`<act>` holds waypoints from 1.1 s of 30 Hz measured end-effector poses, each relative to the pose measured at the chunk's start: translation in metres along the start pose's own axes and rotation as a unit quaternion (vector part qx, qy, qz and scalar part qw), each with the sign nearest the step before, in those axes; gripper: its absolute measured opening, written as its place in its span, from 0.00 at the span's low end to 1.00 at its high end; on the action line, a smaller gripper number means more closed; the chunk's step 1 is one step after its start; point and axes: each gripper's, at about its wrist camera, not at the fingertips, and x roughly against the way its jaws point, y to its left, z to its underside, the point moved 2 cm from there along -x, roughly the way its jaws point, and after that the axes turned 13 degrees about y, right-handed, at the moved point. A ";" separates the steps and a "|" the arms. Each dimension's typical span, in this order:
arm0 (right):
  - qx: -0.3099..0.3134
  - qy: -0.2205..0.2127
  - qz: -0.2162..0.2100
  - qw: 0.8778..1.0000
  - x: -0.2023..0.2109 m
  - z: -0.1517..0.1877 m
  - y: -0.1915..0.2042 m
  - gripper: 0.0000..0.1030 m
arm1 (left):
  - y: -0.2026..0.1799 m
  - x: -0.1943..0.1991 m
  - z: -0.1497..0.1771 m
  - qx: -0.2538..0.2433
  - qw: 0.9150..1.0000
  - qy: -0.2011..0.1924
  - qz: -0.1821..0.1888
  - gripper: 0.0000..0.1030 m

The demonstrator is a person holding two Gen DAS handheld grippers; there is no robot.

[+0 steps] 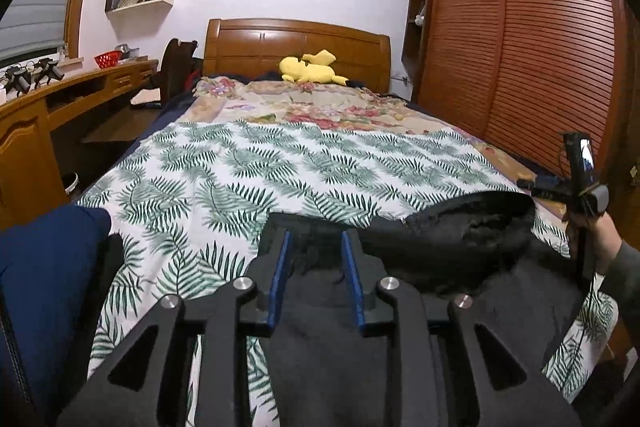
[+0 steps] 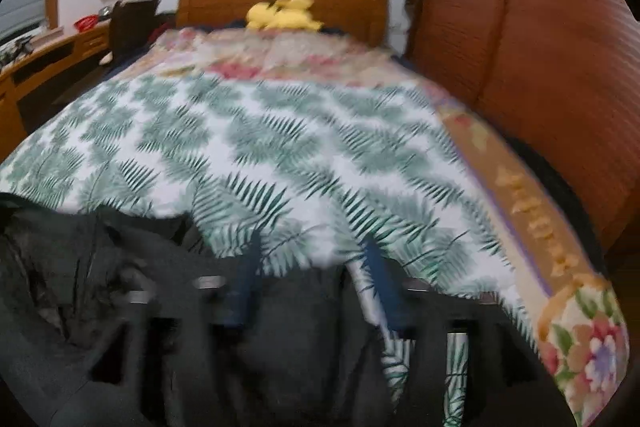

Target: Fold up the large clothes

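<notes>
Across bed's foot, black garment (image 1: 452,247) lengthwise.

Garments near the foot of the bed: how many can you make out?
2. A black garment lies on the leaf-print sheet under the left tongs; a navy one sits at the left edge. More may be out of frame.

Matt, fuzzy black cloth on the garment (image 1: 460,239), near. Leaf-print sheet (image 1: 248,167) is smooth cotton-like fabric. Far off, the headboard (image 1: 296,43) gleams as glossy varnished wood; the slatted wardrobe door (image 1: 540,39) on the right looks ribbed, duller wood.
</notes>
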 end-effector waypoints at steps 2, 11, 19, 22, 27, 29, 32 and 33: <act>0.010 0.001 -0.015 1.000 0.006 -0.001 0.006 0.65 | 0.001 0.000 0.007 0.000 1.000 0.006 0.008 0.24; 0.087 0.007 -0.090 0.992 0.024 0.008 0.083 0.65 | -0.001 -0.010 0.037 -0.011 0.999 0.042 0.011 0.24; 0.139 0.052 -0.152 0.977 0.003 0.027 0.161 0.65 | 0.004 -0.007 0.044 -0.009 0.999 0.046 0.012 0.24; 0.154 0.070 -0.175 0.970 -0.009 0.030 0.188 0.65 | 0.009 -0.006 0.044 -0.008 0.999 0.047 0.011 0.24; 0.174 0.125 -0.184 0.959 -0.043 0.034 0.221 0.64 | 0.011 -0.011 0.046 -0.010 0.998 0.055 0.012 0.24; 0.183 0.155 -0.174 0.955 -0.059 0.038 0.229 0.41 | 0.011 -0.013 0.047 -0.015 0.998 0.060 0.014 0.24; 0.189 0.177 -0.175 0.950 -0.073 0.040 0.237 0.34 | 0.009 -0.016 0.048 -0.021 0.998 0.064 0.014 0.24; 0.193 0.179 -0.174 0.949 -0.076 0.040 0.239 0.32 | 0.008 -0.016 0.048 -0.022 0.998 0.064 0.014 0.24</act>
